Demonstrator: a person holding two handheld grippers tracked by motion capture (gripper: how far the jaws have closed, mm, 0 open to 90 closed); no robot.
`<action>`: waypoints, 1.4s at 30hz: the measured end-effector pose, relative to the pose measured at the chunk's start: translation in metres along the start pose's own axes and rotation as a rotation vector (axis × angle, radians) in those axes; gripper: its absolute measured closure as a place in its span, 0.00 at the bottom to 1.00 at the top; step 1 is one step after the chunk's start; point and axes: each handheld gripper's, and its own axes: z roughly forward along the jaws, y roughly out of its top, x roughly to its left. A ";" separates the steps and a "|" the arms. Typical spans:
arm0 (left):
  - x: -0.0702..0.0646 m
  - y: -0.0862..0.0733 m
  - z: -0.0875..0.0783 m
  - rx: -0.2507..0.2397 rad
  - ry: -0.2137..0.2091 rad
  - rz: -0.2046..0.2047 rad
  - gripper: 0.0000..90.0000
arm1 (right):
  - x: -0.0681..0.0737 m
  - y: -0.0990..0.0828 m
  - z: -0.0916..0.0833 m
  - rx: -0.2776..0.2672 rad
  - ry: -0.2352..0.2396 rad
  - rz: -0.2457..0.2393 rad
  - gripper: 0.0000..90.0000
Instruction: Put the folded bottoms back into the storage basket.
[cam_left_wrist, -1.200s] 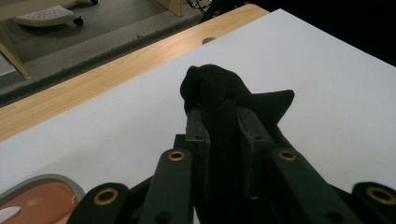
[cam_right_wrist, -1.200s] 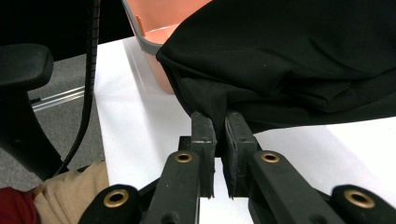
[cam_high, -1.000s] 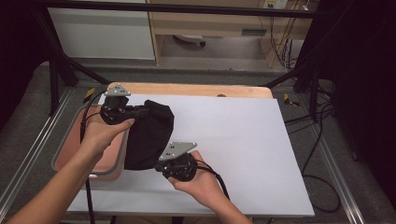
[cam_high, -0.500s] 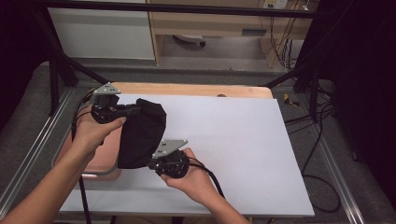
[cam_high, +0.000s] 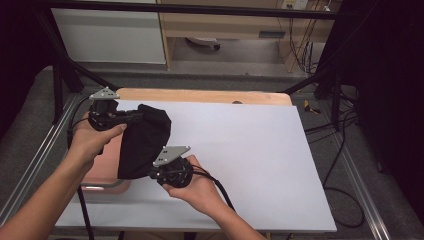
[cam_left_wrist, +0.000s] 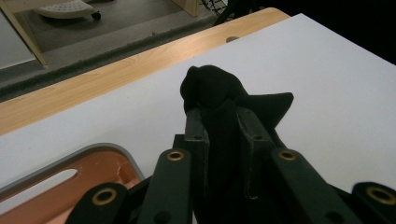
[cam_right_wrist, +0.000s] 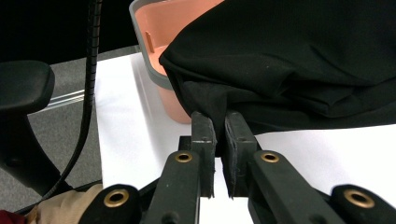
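A black cloth (cam_high: 142, 142) hangs bunched between both grippers over the left part of the white table (cam_high: 235, 150). My left gripper (cam_high: 131, 118) is shut on the cloth's upper end, and the fabric (cam_left_wrist: 219, 107) bulges out past its jaws. My right gripper (cam_high: 151, 173) is shut on the cloth's lower edge (cam_right_wrist: 219, 100), the jaws pinching a fold. The cloth's left side drapes over a salmon tray (cam_high: 102, 172) with a grey rim (cam_right_wrist: 147, 56).
The tray (cam_left_wrist: 70, 186) sits at the table's left edge. A wooden strip (cam_high: 210, 96) runs along the table's far side. A black cable (cam_right_wrist: 88, 70) trails from the left hand. The white table surface stretches to the right.
Both grippers have carried the cloth to the left, so it now hangs over the tray's edge. Their hold on it is unchanged.
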 end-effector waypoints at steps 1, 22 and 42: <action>0.001 0.000 -0.002 -0.004 0.001 -0.003 0.85 | 0.000 0.001 0.001 -0.001 0.000 -0.003 0.94; 0.033 -0.006 -0.025 -0.022 0.055 -0.039 0.85 | -0.002 0.026 0.028 -0.048 0.001 -0.020 0.94; 0.041 -0.013 -0.031 -0.037 0.068 -0.060 0.85 | 0.001 0.034 0.039 -0.045 -0.003 -0.024 0.94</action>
